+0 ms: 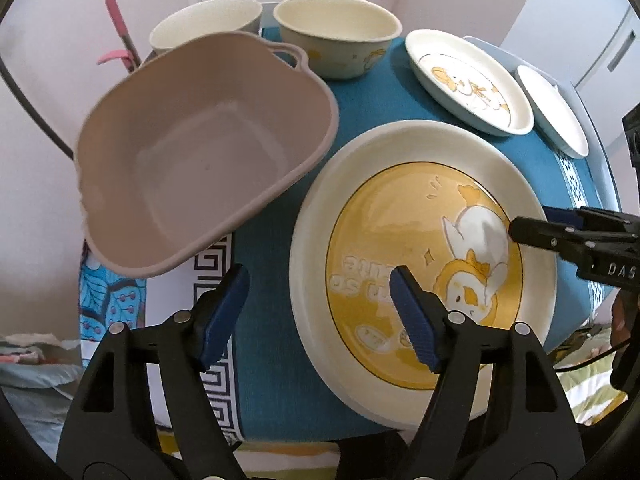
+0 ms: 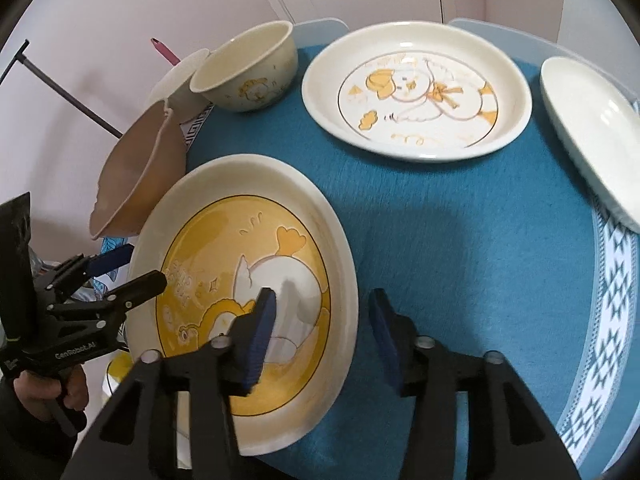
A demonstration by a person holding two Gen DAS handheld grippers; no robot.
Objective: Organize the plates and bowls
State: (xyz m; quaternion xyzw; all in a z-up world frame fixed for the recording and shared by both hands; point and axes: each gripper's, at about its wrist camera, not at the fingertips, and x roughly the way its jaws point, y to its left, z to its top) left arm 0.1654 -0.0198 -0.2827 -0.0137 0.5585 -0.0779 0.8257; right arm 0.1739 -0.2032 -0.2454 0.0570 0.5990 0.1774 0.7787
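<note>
left gripper (image 1: 320, 304): jaws apart, straddling the near-left rim of the yellow duck plate (image 1: 420, 264), pads off it | right gripper (image 2: 322, 344): jaws apart astride that plate's right rim, not pressing | plate flat on blue cloth (image 2: 460, 248) | pink tub (image 1: 200, 152) left | two bowls (image 1: 336, 36) far | two other plates (image 2: 416, 88) far right

Both grippers are black plastic scissor frames with silver round rivets at the joints. The left gripper (image 1: 318, 314) carries ribbed dark-blue pads (image 1: 412, 320) on its fingers and white "CenRobot.AI" lettering on its side. The right gripper (image 2: 322, 338) has the same blue pads (image 2: 260, 340), with white letters "DAS" on its body.
</note>
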